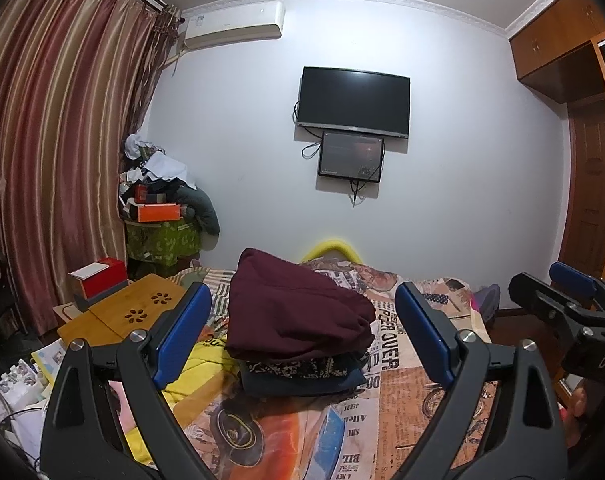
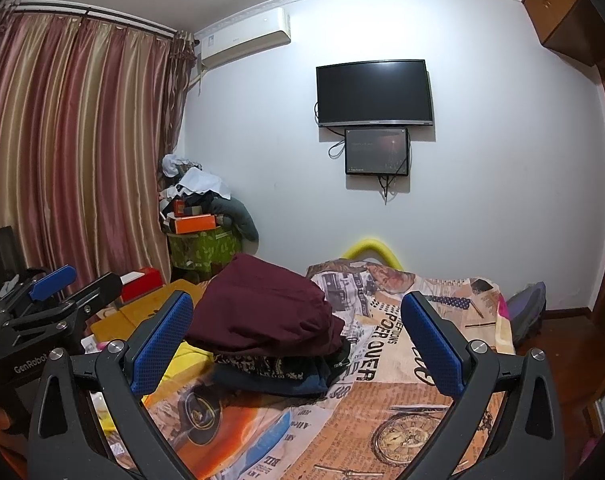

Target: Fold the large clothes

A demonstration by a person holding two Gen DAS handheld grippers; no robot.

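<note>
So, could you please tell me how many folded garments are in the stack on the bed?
3 visible: a maroon garment on top, a dark patterned one beneath it, and a navy one at the bottom. More may be hidden between the layers.

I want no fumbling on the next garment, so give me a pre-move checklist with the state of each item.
1. Left gripper free, jaws wide apart: ok.
2. Right gripper free, jaws wide apart: ok.
3. Maroon garment folded and resting on top of the stack: ok.
4. Stack square: not ok, the maroon piece overhangs the dark garments beneath.
5. Bare stretch of printed bedspread in front for folding: ok.
6. Next garment chosen: cannot tell; yellow cloth lies left of the stack.
</note>
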